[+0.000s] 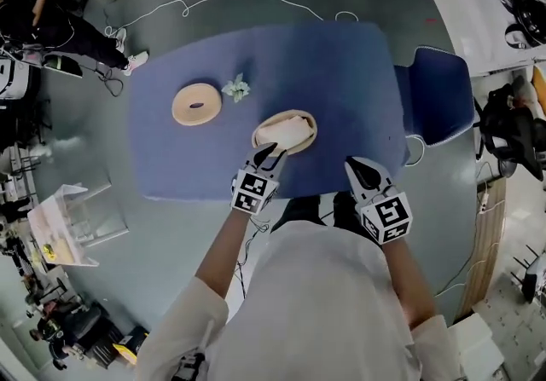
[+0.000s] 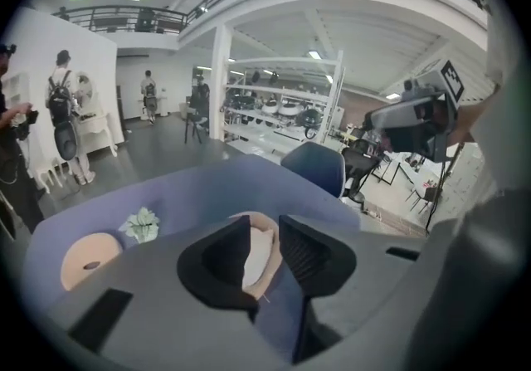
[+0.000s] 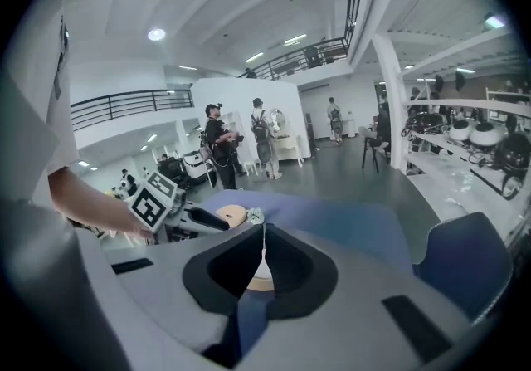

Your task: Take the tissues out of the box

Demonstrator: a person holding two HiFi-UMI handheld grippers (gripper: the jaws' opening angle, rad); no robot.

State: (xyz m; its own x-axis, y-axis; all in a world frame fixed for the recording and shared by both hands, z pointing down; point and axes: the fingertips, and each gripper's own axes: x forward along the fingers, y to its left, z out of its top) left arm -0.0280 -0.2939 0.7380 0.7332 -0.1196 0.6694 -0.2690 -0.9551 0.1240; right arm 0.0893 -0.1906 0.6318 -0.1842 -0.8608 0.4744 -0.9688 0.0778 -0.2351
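found the oval tissue box on the blue table, near the front edge, mouth up, long axis laid left to right in the head view, right end a touch farther off. saw white tissues heaped inside. held the left gripper at its near-left rim, jaws apart and empty, box framed beyond the gap; could not tell contact. held the right gripper off to the right, clear of the box, jaws closed tip to tip on nothing.
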